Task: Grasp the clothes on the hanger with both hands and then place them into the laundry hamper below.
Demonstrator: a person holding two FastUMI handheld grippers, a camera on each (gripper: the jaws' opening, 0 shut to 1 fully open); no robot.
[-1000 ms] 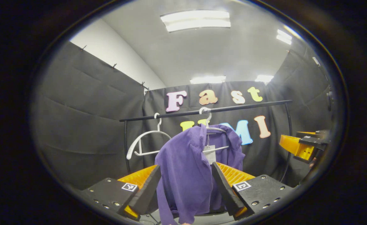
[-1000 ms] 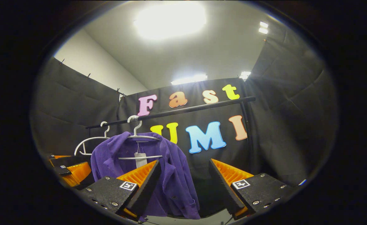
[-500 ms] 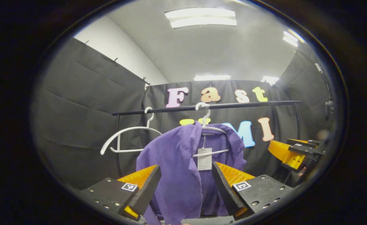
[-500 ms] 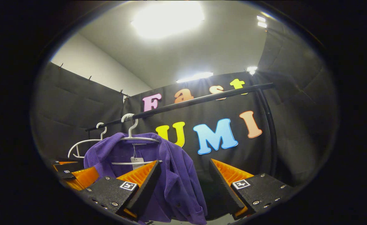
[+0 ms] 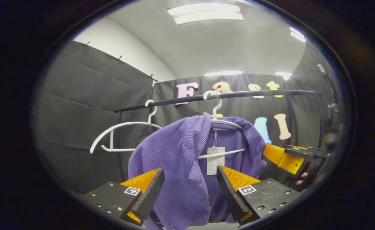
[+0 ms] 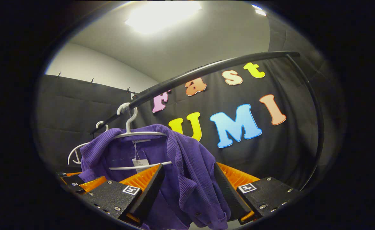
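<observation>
both claws have closed in on the purple shirt (image 5: pixel 178 166), fabric now between their fingers.

Recording booth: black cloth walls (image 5: pixel 88 105), clothes rail (image 6: pixel 206 68), ceiling lights (image 5: pixel 206 12).

1. A white paper tag (image 5: pixel 215 160) hangs from the collar of the purple corduroy shirt (image 5: pixel 181 169), centre of the left gripper view; its print is too small to read.
2. Small square black-and-white coded markers (image 6: pixel 246 188) sit on the gripper bodies, low in both views; they carry patterns, not legible words.
</observation>
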